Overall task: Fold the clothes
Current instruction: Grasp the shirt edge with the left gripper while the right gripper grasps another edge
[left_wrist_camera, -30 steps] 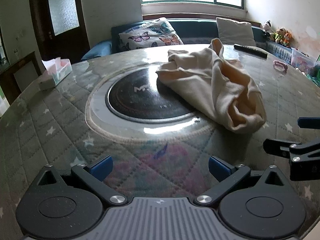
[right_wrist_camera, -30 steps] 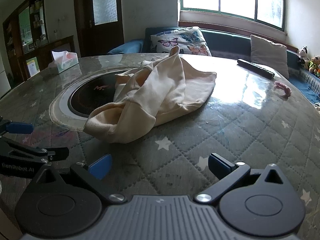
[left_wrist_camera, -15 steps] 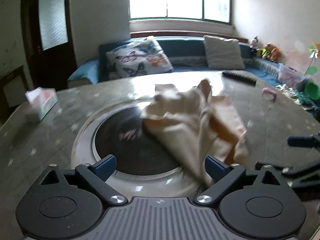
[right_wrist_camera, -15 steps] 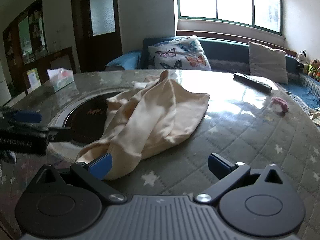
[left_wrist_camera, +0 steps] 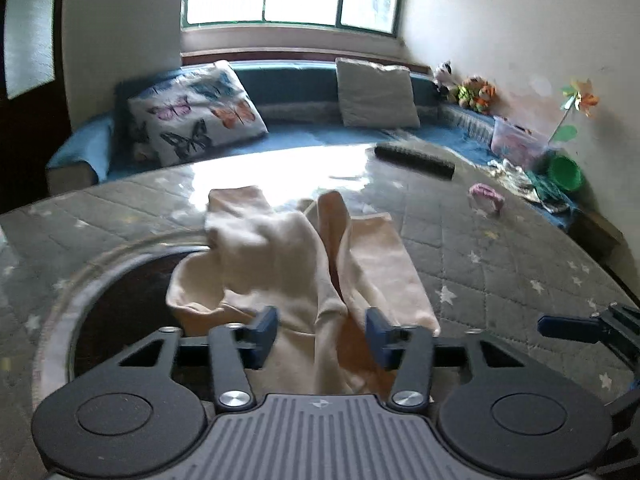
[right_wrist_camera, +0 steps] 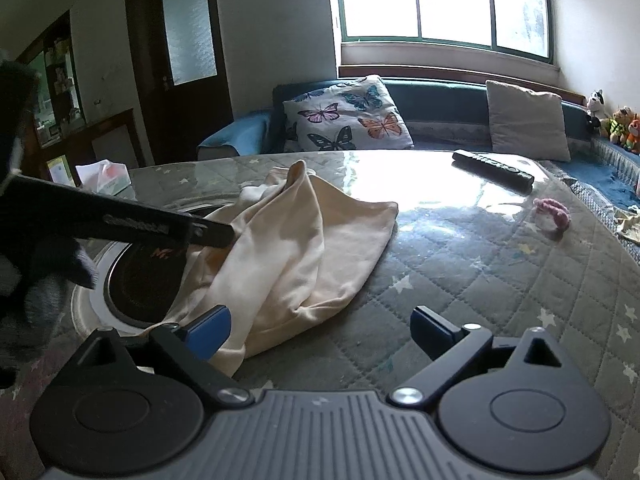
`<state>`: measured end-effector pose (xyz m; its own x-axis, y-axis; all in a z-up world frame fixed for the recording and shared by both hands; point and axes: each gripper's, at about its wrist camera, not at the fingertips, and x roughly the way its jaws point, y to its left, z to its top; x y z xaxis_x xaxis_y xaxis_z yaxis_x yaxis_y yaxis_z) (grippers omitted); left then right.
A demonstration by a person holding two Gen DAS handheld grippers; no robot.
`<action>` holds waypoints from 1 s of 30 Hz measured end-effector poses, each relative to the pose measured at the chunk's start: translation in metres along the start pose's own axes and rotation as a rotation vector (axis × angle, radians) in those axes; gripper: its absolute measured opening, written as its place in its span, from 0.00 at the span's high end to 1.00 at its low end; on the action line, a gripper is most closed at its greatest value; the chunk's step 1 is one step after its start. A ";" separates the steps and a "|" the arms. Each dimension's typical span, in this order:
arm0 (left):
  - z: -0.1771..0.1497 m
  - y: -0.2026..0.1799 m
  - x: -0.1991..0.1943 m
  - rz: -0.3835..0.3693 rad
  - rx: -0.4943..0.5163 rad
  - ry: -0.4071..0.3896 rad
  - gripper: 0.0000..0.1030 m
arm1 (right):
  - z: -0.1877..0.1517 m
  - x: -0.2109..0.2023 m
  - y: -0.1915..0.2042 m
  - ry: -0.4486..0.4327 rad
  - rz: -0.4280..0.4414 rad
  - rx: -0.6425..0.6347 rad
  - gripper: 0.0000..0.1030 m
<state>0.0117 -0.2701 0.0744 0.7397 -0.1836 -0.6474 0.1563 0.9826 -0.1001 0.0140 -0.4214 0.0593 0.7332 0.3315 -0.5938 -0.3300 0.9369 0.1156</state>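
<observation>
Your left gripper [left_wrist_camera: 322, 334] has its jaws parted around the near folds of the cream garment [left_wrist_camera: 304, 272], which lies crumpled on the table [left_wrist_camera: 500, 264], partly over the dark round inset [left_wrist_camera: 132, 280]; whether the blue pads touch the cloth cannot be told. Your right gripper [right_wrist_camera: 320, 328] stands with jaws spread wide at the garment's near edge, its left pad over the cloth and nothing held. A remote control [right_wrist_camera: 493, 166] and a pink item [right_wrist_camera: 554, 212] lie well apart from the garment.
</observation>
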 end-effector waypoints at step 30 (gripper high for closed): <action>-0.040 0.063 -0.093 0.082 -0.182 -0.025 0.92 | 0.094 0.163 0.009 0.078 0.054 -0.036 0.78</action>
<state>-0.0729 -0.1898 0.0982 0.7614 -0.1012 -0.6403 -0.0245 0.9825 -0.1844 0.1865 -0.3487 0.0380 0.6658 0.3710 -0.6474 -0.3903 0.9126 0.1215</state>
